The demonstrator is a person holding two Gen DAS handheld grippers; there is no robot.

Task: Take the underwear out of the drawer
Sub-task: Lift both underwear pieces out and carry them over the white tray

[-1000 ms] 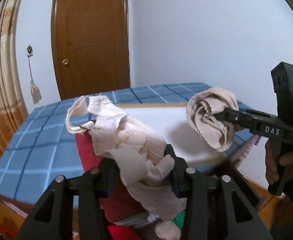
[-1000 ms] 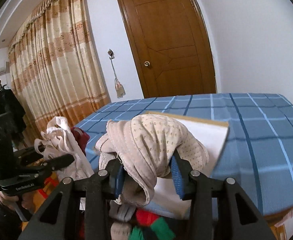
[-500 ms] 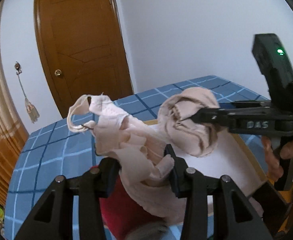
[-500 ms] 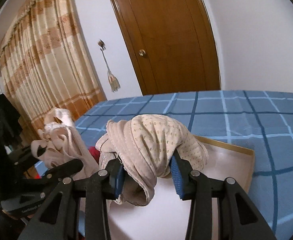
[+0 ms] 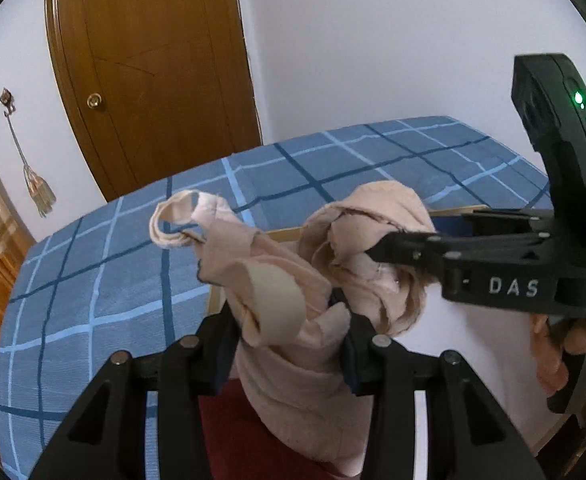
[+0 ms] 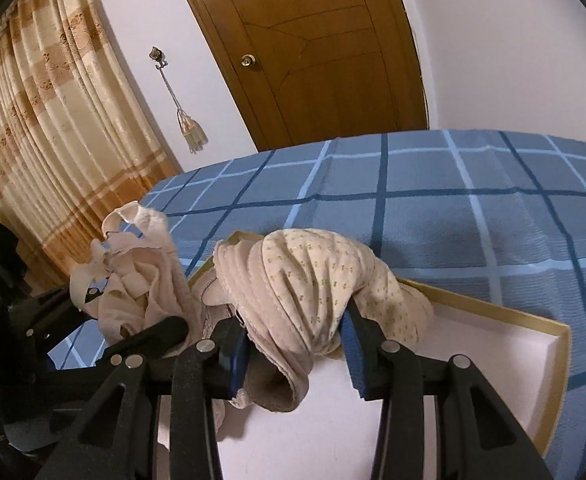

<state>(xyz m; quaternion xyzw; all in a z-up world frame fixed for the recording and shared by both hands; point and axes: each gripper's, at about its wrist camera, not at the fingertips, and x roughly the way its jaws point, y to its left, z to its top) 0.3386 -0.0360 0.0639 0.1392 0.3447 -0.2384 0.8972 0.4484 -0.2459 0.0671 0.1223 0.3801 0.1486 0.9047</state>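
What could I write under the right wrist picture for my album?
Right tool holding dotted underwear over a white tray on a blue bed.

The left gripper (image 5: 289, 328) has its fingertips buried in the bunched pink underwear (image 5: 293, 380), whose lower end runs off the bottom edge. A dark red cloth (image 5: 229, 432) under it is mostly hidden, so what it is cannot be told. The white tray (image 6: 493, 344) is partly covered by the patterned underwear (image 6: 313, 280).
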